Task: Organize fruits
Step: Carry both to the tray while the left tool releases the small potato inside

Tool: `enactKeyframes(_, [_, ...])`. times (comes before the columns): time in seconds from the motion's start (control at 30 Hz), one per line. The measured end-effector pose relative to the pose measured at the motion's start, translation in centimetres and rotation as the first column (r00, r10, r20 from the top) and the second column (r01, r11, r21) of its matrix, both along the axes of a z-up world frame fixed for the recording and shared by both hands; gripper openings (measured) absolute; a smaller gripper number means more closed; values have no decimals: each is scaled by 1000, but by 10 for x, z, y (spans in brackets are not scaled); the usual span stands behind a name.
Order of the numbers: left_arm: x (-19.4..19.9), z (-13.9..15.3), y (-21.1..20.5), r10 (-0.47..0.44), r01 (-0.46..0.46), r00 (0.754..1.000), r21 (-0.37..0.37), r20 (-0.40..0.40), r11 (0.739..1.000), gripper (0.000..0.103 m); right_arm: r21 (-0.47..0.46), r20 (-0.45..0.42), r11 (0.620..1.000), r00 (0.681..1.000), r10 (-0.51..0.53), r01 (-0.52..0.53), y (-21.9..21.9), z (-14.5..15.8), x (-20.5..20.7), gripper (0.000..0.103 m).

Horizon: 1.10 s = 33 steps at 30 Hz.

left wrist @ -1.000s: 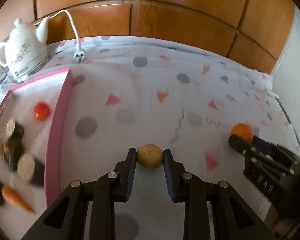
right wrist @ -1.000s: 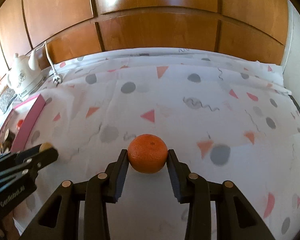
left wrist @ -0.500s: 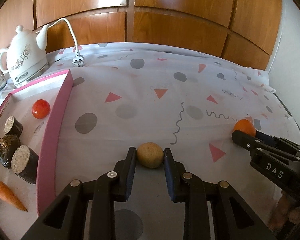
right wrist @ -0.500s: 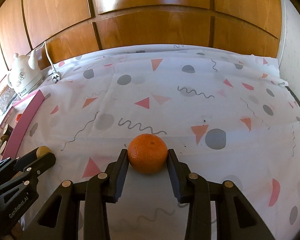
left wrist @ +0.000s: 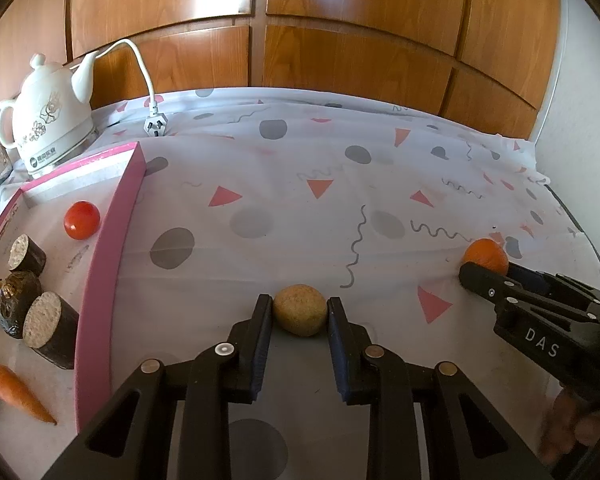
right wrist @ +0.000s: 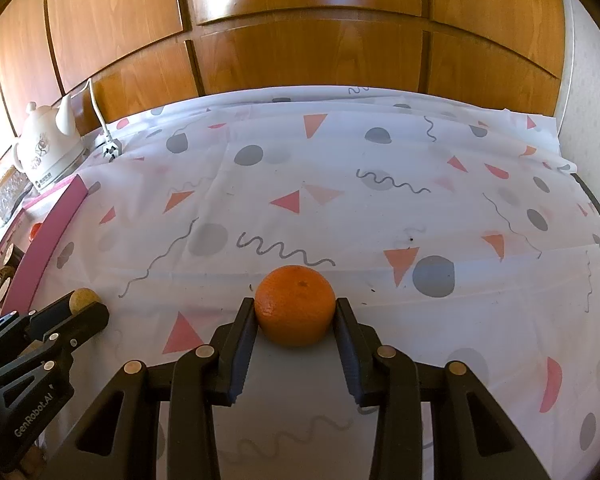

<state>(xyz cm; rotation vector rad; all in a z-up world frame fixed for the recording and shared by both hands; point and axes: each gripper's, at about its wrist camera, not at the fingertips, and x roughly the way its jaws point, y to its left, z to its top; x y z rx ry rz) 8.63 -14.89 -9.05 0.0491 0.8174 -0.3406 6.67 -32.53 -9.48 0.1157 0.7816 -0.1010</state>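
My left gripper (left wrist: 300, 314) is shut on a small round tan fruit (left wrist: 300, 315), held low over the patterned tablecloth. My right gripper (right wrist: 296, 312) is shut on an orange (right wrist: 296, 304), also low over the cloth. In the left wrist view the right gripper and its orange (left wrist: 485, 256) show at the right. In the right wrist view the left gripper with the tan fruit (right wrist: 83, 298) shows at the lower left. A pink-rimmed tray (left wrist: 108, 264) at the left holds a red tomato (left wrist: 81, 220), a carrot (left wrist: 18, 394) and dark cut pieces (left wrist: 48, 322).
A white kettle (left wrist: 48, 120) stands behind the tray, its cord and plug (left wrist: 156, 124) lying on the cloth. Wooden panels rise behind the table. A white wall borders the right side. The table's right edge (right wrist: 596, 204) shows dark.
Both grippers have drawn back and lowered a little, each still holding its fruit. The view has steadied and the tray's contents show sharply now.
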Motion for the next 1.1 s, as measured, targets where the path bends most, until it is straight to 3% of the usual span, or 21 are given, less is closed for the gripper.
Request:
enactKeyframes(0.3, [-15, 36, 18, 39, -39, 999, -17, 20, 999, 27, -7, 0, 1000, 1000, 0, 0, 1, 0, 0, 39])
enactKeyframes(0.57, [-29, 68, 66, 134, -131, 990, -61, 51, 990, 27, -15, 0, 1000, 1000, -1, 0, 2, 0, 0, 39])
enactKeyframes(1.1, [-34, 46, 167, 384, -384, 923, -8, 7, 923, 28, -67, -19, 998, 1000, -5, 3, 8, 0, 3, 39])
